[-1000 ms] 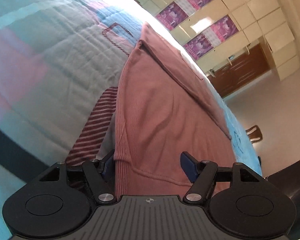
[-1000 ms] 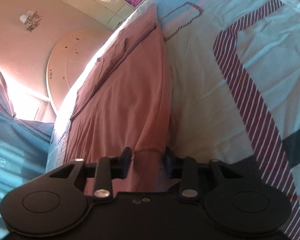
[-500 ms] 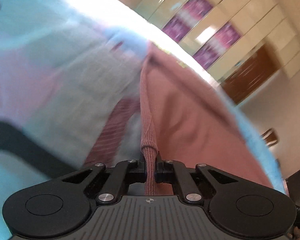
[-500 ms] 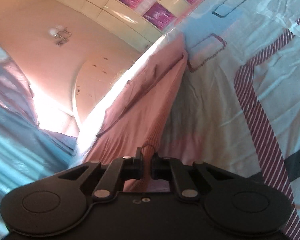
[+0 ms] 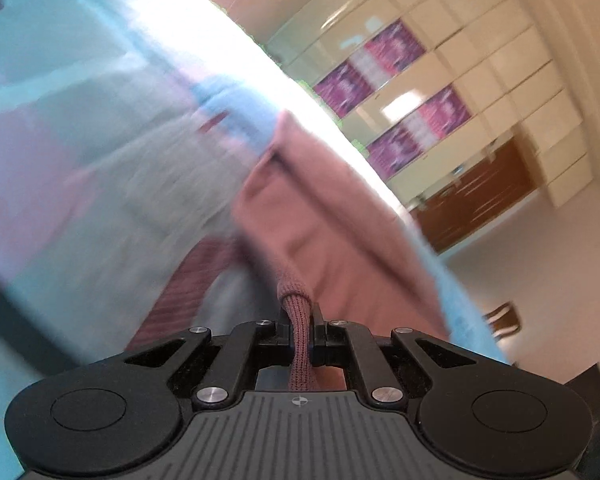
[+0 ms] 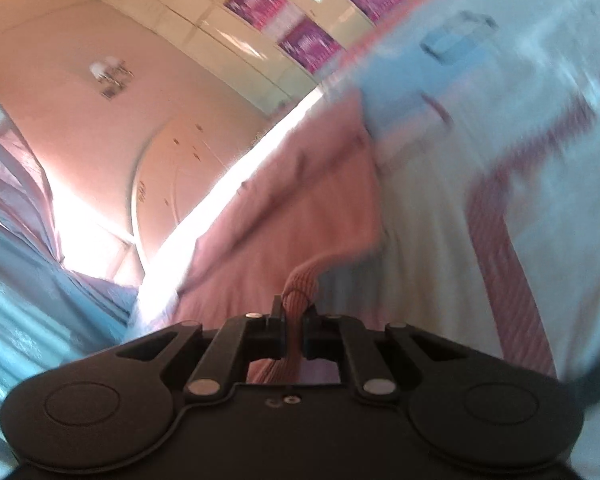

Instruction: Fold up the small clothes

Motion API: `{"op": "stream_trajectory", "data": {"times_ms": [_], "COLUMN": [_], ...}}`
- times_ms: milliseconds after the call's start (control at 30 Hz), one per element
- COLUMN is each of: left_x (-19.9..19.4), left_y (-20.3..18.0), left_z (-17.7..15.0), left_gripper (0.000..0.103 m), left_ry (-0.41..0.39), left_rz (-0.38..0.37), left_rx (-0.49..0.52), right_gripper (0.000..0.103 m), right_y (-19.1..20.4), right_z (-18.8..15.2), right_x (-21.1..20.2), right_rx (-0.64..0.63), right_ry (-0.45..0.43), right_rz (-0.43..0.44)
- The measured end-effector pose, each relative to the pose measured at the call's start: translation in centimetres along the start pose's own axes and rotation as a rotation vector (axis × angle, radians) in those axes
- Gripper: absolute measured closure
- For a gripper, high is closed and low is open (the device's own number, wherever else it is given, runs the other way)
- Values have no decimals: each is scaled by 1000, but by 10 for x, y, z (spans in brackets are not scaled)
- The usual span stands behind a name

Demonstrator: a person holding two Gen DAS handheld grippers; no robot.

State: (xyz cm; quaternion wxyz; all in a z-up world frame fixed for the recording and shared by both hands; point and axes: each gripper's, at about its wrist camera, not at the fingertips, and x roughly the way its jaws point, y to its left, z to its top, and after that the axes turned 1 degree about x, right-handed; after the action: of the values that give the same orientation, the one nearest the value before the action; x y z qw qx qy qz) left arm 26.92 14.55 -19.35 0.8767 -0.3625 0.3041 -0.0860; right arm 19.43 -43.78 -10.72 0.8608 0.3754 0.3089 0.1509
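Nearby, patterned bedsheet (image 5: 100,168) under garment (image 5: 320,220)

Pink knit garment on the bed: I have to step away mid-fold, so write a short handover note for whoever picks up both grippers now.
Left gripper: shut on the ribbed hem of the pink knit garment.
Right gripper: shut on the ribbed hem at the garment's other corner.
Where things are: the hem end is raised off the patterned bedspread; the rest of the garment lies on it, stretching away from both grippers.
Done: both hem corners are gripped.
Left: carry the hem over toward the far end, lay it down, release, then finish the fold. Both views are blurred, so check the far end before laying.
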Motion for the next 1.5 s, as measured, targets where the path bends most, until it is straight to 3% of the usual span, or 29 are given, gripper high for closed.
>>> {"op": "stream_trajectory", "data": {"times_ms": [200,367,567,767,833,867,900,933,967,1000,1100,1167,1333,1433,1467,1500], "left_x": [48,134,250,343,354,354,352,348,345,344,345,348,368,383,386,387], "left_y": [-32,-56,-59,-55,-55,-54,-55,-58,-60,-64,-67,-76,-110,-115,-118,-120], "left_z": [66,131,192,218,224,227,230,231,233,234,244,246,229,223,220,217], "left_gripper": [98,98,98,98,98,96,84,73,52,43,42,42,42,42,44,69], "left_ry": [-51,-48,15,114,113,102,86,57,39,21,12,40,124,169,174,175], "left_rz": [-77,-99,-60,6,22,0,-18,-7,17,45,51,64,179,176,177,180], "left_rx": [-31,-22,-15,38,46,40,43,70,106,146,220,323,727,794,820,842], "right_gripper": [96,96,96,95,89,75,52,38,30,41,52,54,56,57,59,69], "right_y": [34,37,4,-42,-52,-52,-52,-51,-46,-41,-37,-27,3,14,15,16], "right_z": [74,147,216,235,235,236,236,235,234,233,238,239,234,225,221,221], "right_x": [41,101,201,282,296,297,296,294,289,285,280,284,314,334,340,344], "right_rx": [-25,10,123,199,194,179,160,141,97,38,-9,-103,-429,-593,-638,-662], "right_ry": [-64,-72,-40,27,29,14,-11,-31,-71,-97,-107,-89,52,128,144,153], "right_rz": [-22,-61,-108,-177,-163,-175,-188,-200,-224,-238,-223,-241,-334,-383,-403,-420]}}
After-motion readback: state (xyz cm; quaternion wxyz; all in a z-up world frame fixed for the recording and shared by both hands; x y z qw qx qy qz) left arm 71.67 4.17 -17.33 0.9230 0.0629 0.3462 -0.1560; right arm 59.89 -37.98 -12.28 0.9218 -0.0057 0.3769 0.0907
